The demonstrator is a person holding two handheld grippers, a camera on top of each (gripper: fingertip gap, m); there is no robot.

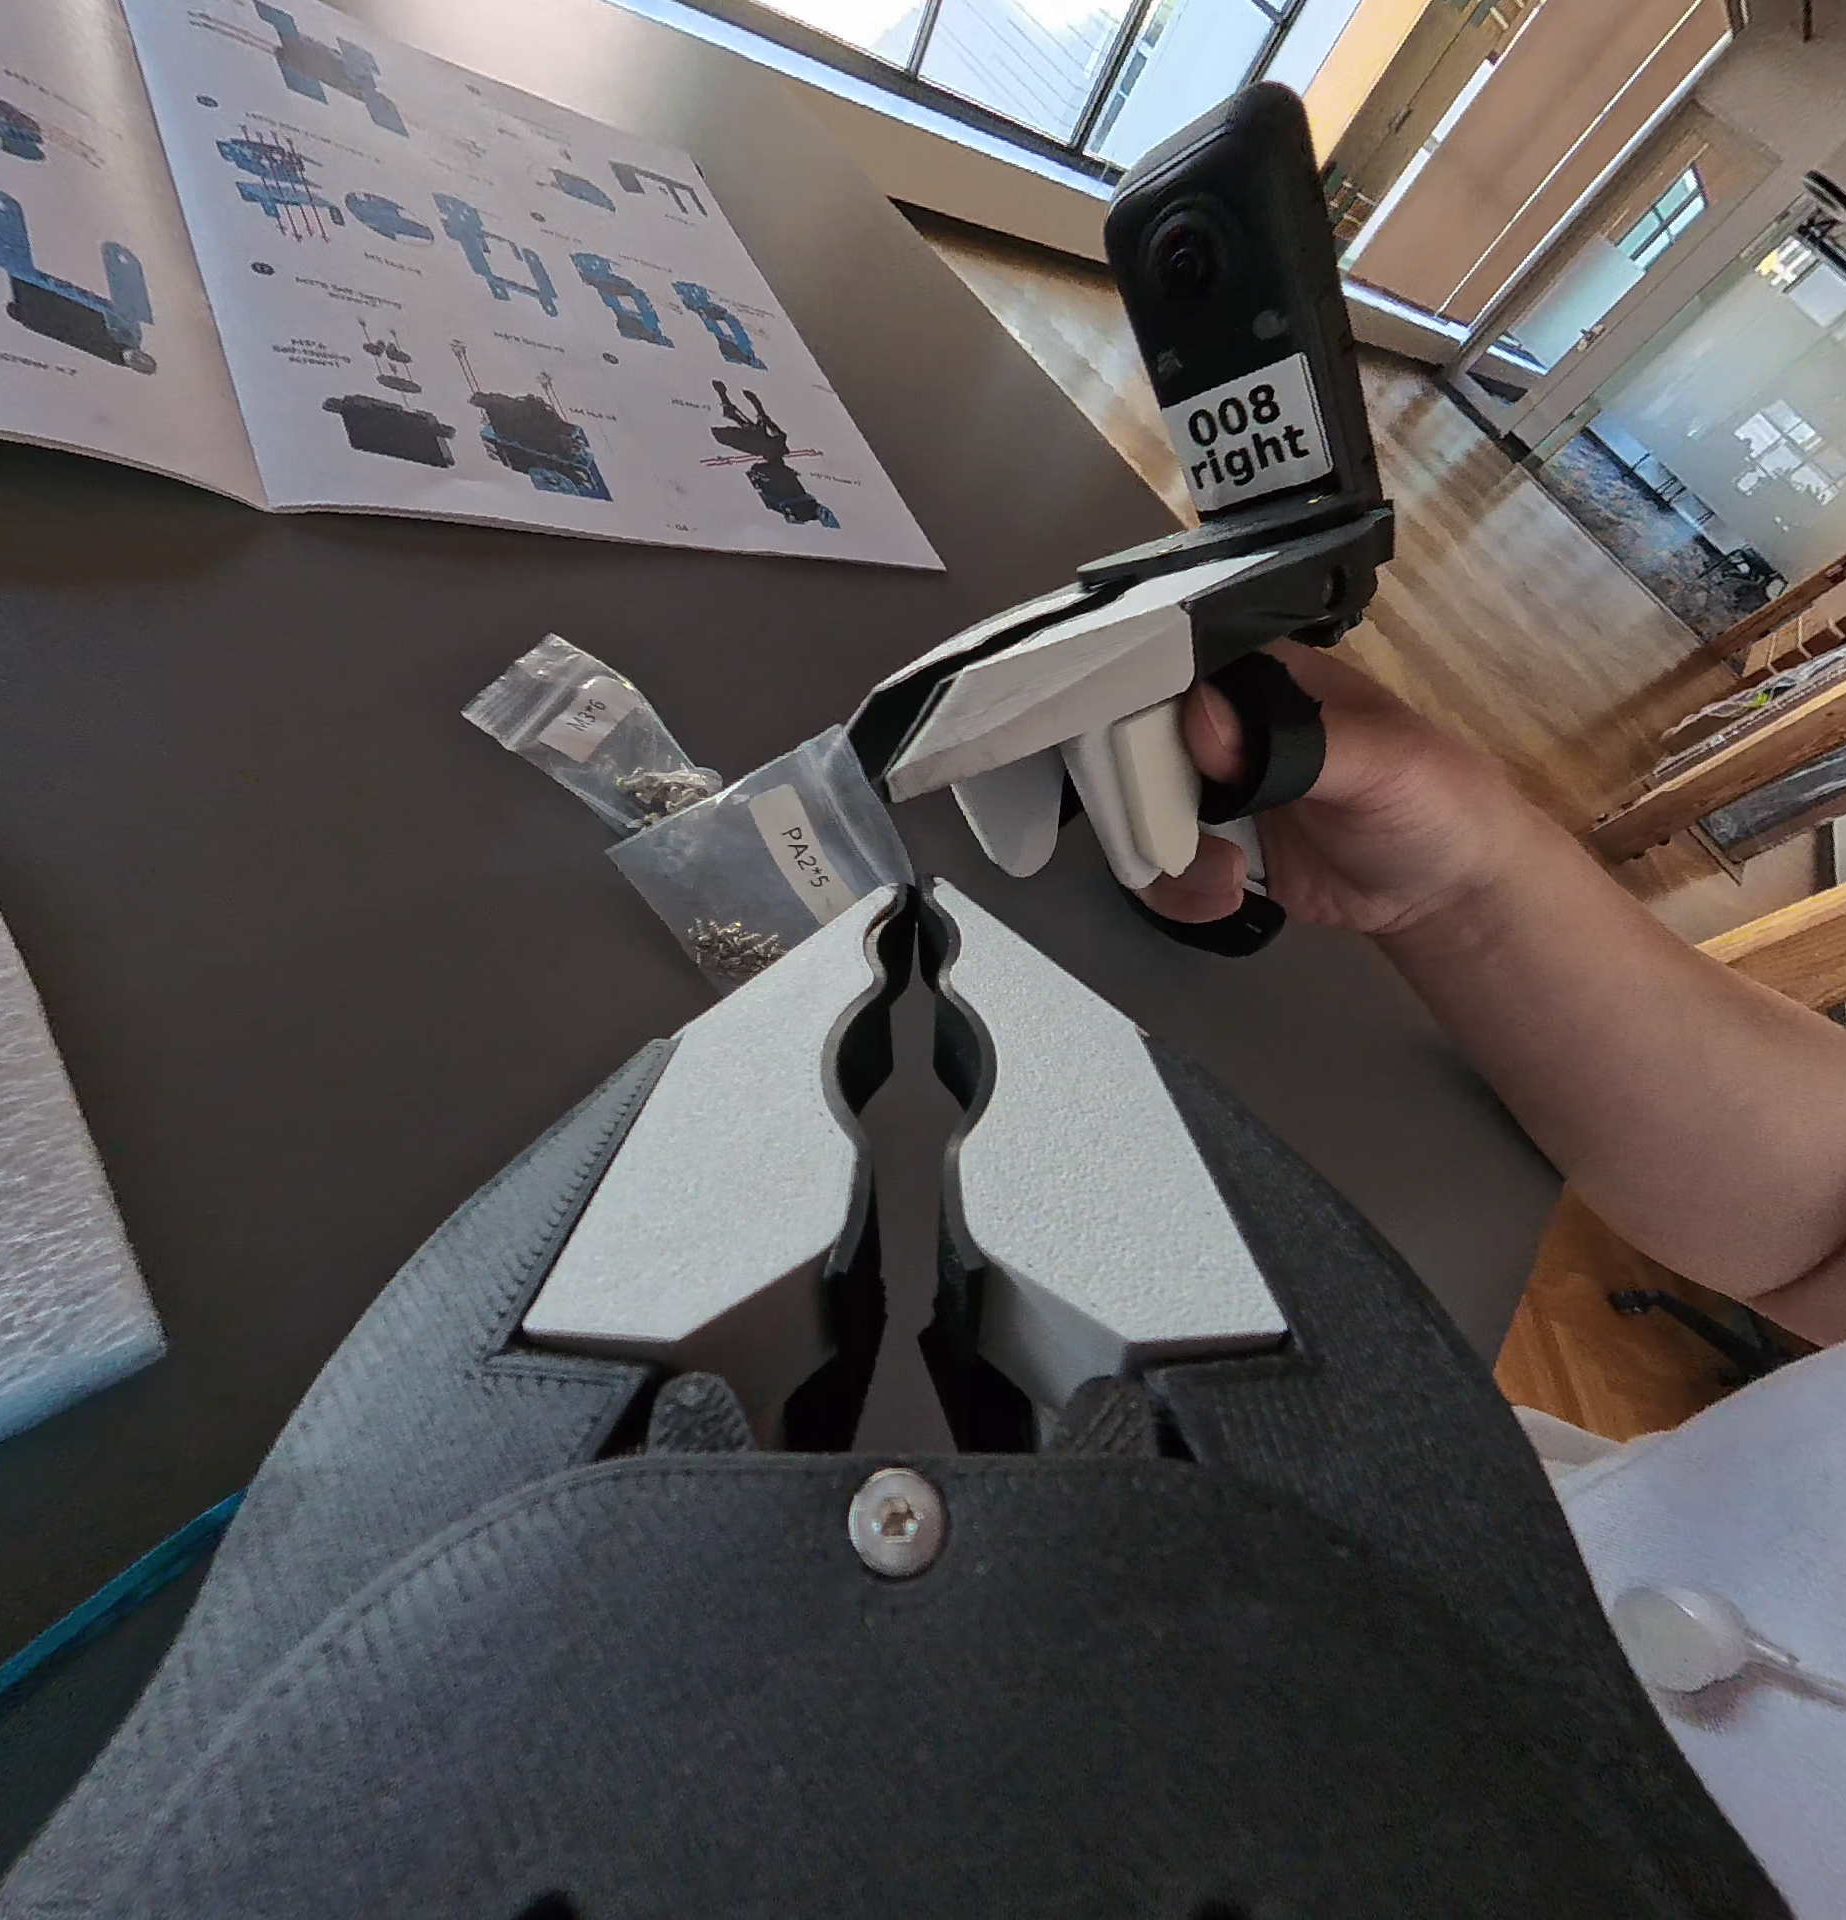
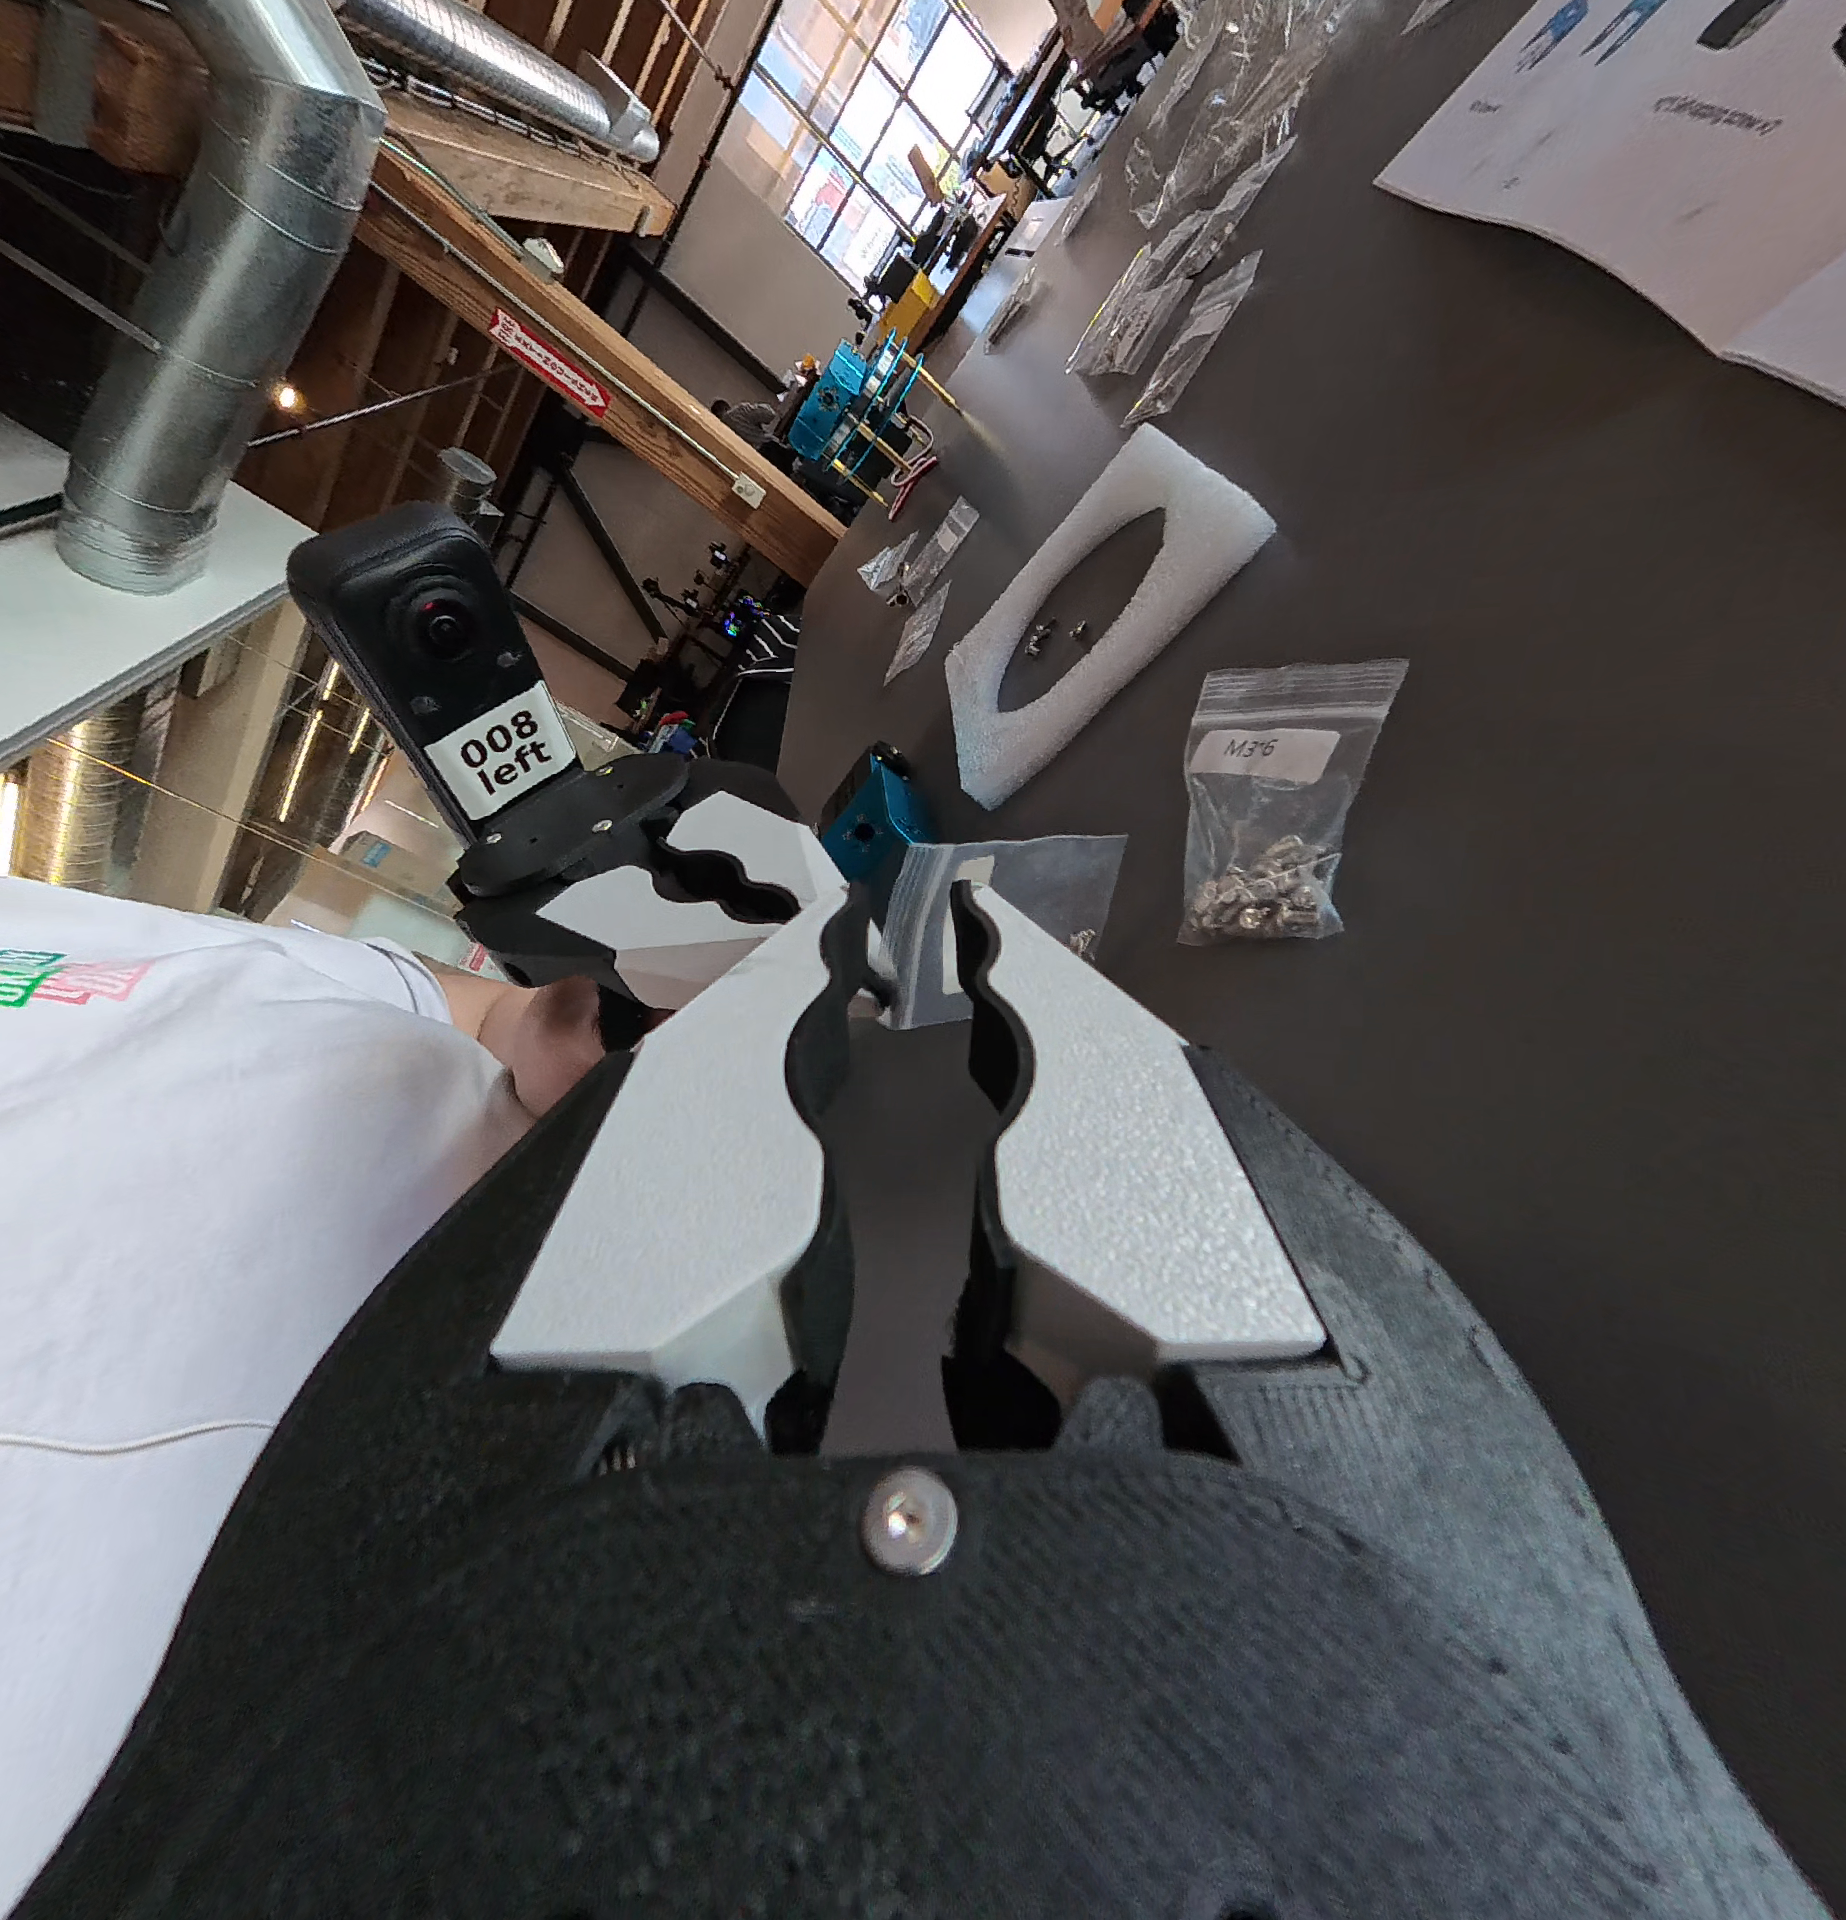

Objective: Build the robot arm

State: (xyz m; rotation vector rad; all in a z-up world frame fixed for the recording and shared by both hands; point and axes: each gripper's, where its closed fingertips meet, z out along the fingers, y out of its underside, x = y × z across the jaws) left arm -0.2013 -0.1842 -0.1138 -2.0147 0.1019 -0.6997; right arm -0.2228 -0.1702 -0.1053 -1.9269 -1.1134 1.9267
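A small clear zip bag of screws (image 1: 763, 852) with a white label stands on edge just above the dark table (image 1: 275, 779). My left gripper (image 1: 917, 896) is shut on the bag's lower right edge. My right gripper (image 1: 877, 774), held by a bare hand (image 1: 1366, 821), has its tips at the bag's top corner. In the right wrist view my right gripper (image 2: 901, 899) has its jaws a little apart, with the bag's (image 2: 1033, 883) edge between them. The left gripper (image 2: 815, 894) comes in from the left.
A second bag of screws (image 1: 607, 727) (image 2: 1272, 810) lies just beyond. A white foam frame (image 2: 1106, 592) with two screws inside, a blue metal block (image 2: 877, 821), more small bags and an open printed instruction sheet (image 1: 483, 291) lie on the table. A blue assembly (image 2: 846, 405) stands farther off. Both grippers' tips are close together, under 4 cm apart.
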